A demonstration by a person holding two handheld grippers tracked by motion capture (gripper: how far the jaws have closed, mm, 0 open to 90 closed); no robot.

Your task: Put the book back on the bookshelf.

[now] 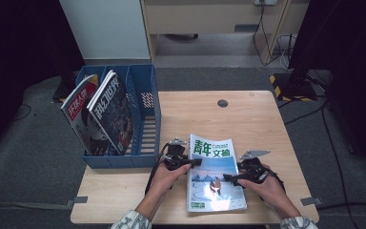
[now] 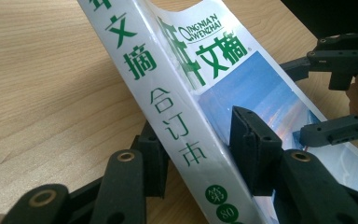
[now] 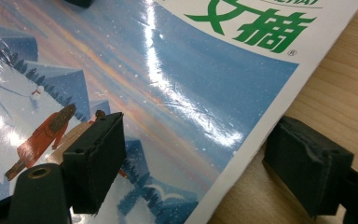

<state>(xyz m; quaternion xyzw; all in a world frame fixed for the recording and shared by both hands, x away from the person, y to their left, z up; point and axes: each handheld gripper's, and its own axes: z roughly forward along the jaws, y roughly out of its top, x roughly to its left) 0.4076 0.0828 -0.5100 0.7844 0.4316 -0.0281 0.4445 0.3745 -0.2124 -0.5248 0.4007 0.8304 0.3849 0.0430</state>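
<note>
A magazine (image 1: 214,176) with green Chinese title and a blue snowy cover lies on the wooden table (image 1: 252,124), near the front edge. My left gripper (image 1: 195,162) is at its left side. In the left gripper view (image 2: 198,149) its jaws clasp the thick white spine (image 2: 168,112), one jaw against the spine's outer side, the other on the cover. My right gripper (image 1: 228,178) is at the magazine's right edge. In the right gripper view (image 3: 196,158) it stands open, one jaw over the cover (image 3: 168,93), the other beyond the edge on the wood. The right gripper (image 2: 338,95) also appears in the left gripper view.
A blue file rack (image 1: 147,119) stands on the table's left end with two upright magazines (image 1: 78,112) (image 1: 112,112) in its left slots; its right slot is bare. A round cable hole (image 1: 222,103) lies at the table's back. Dark floor surrounds the table.
</note>
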